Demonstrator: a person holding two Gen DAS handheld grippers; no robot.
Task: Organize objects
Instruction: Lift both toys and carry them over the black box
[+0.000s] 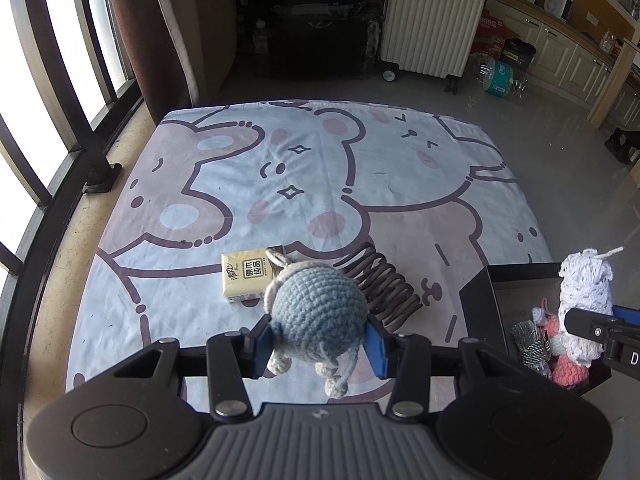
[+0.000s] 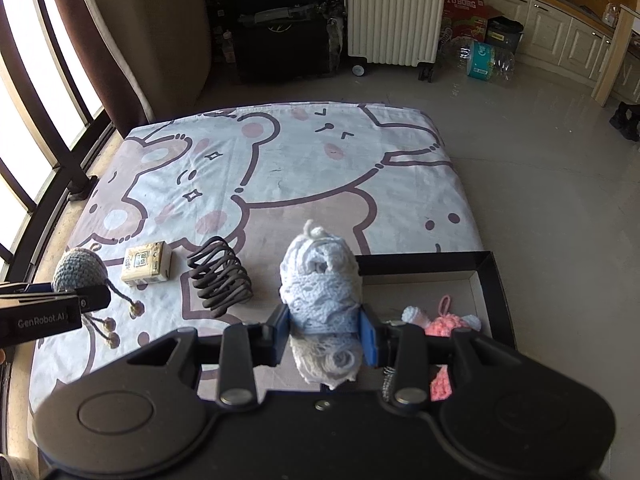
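Left gripper (image 1: 320,338) clamped on a blue-grey crocheted toy (image 1: 316,312), round body between the pads, stringy legs hanging down below them, loop end pointing away from the gripper.

Right gripper (image 2: 324,330) clamped on a white yarn bundle (image 2: 320,276), long axis running straight out from the gripper, loose tail sticking out of the far end.

Just ahead of the left gripper: tissue pack (image 1: 250,276) and a dark coil (image 1: 384,288), both lying on a cartoon-bear sheet (image 1: 280,168).

Right of and under the right gripper: black-rimmed box (image 2: 492,292) with pink crochet pieces (image 2: 444,326) inside.

Further out: tiled floor, white suitcase (image 2: 396,12), curtain, window bars on the left.
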